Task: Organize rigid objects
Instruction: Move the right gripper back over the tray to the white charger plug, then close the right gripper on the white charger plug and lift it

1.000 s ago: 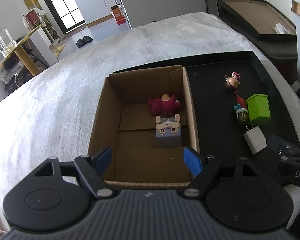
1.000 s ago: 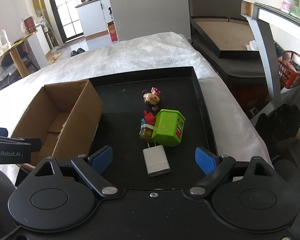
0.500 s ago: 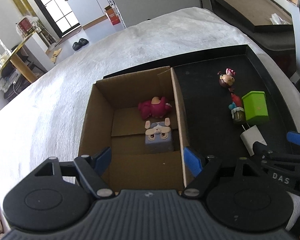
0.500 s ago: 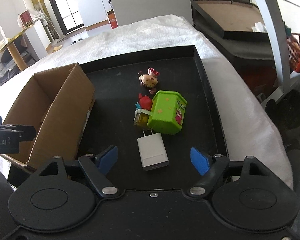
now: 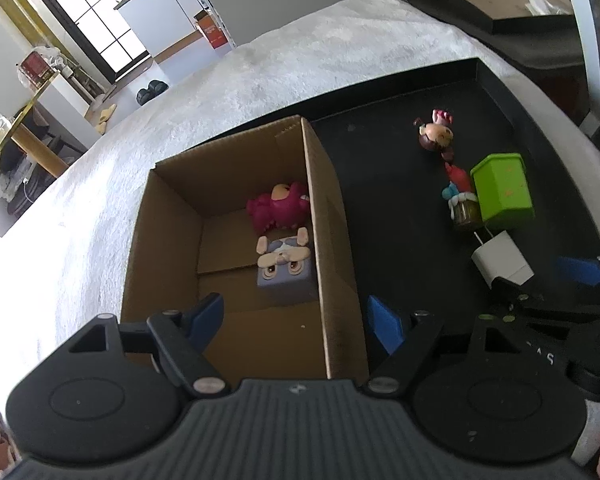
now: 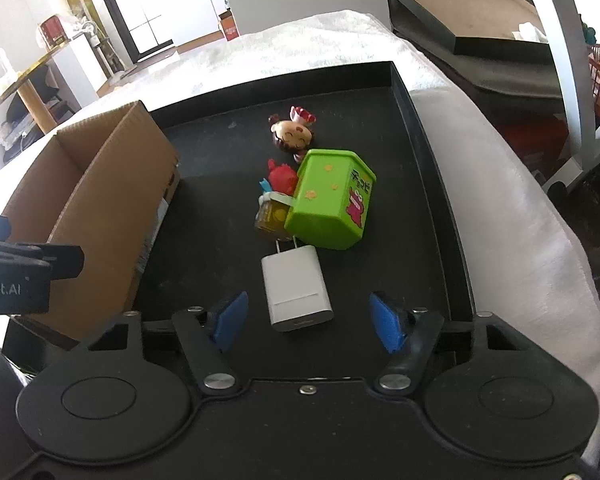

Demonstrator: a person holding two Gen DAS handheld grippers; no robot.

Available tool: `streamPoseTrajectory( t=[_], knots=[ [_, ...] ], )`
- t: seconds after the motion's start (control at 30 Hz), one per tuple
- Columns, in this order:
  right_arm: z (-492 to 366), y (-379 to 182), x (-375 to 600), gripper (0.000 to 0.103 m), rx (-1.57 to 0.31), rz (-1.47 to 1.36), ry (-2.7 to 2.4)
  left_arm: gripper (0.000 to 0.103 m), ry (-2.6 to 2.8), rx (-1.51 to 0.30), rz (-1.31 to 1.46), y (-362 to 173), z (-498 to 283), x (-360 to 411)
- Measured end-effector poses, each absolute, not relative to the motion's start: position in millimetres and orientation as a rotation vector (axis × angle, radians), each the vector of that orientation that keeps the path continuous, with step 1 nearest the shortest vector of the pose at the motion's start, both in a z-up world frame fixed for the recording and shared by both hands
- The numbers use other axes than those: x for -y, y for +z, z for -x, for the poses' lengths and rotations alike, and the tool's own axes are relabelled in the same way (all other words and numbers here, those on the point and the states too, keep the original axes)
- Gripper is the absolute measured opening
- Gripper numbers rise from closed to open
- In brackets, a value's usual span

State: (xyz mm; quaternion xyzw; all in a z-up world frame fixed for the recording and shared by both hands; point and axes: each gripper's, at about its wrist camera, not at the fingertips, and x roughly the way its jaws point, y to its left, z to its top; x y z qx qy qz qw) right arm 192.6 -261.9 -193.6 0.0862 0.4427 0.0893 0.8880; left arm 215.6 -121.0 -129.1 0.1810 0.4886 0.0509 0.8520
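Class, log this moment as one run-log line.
left gripper: open, over box | right gripper: open, at charger | box: two toys | tray: charger, green tub, two figurines

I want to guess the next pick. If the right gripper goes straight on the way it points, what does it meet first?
Most likely the white charger, lying between the open right gripper fingers; the green box sits beyond.

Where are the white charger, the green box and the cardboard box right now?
white charger [image 6: 296, 286]: right wrist view, middle of its top face.
green box [image 6: 328, 200]: right wrist view, middle of its facing side.
cardboard box [image 5: 332, 240]: left wrist view, outer face of its right wall.
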Motion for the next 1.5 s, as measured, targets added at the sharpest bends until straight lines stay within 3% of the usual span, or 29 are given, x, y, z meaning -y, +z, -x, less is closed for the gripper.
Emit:
streamPoseTrajectory(
  t=[0.2,0.37,0.47,0.63,0.83,1.23,1.5],
  knots=[
    [-193.5,-198.2,259.0,0.057,-0.929,-0.168,0.206,0.074,0.126,-1.030,-0.397,-137.8,-219.1,123.2],
    [-196.8,-203.8,250.7,0.044,-0.947,-0.139,0.223,0.070,0.129,-1.016,-0.407,-140.6,-218.8,126.6],
    [-196.1,-204.0,249.7,0.039,-0.938,-0.119,0.220,0.059,0.115,-1.021,-0.398,-142.0,-218.4,129.1],
    [-193.4,-203.6,252.8,0.039,-0.938,-0.122,0.210,0.032,0.091,-1.023,-0.377,-142.2,-217.7,131.0],
    [-184.7,-201.9,260.5,0.039,-0.952,-0.103,0.174,0.017,0.063,-1.018,-0.362,-141.5,-216.9,133.5],
    [-191.8,-203.6,248.8,0.043,-0.927,-0.033,0.159,0.015,0.044,-1.010,-0.353,-139.8,-218.0,134.7],
    [-187.0,-196.4,255.0,0.037,-0.927,-0.047,0.171,0.019,0.038,-1.059,-0.357,-138.7,-216.9,132.4]
  ],
)
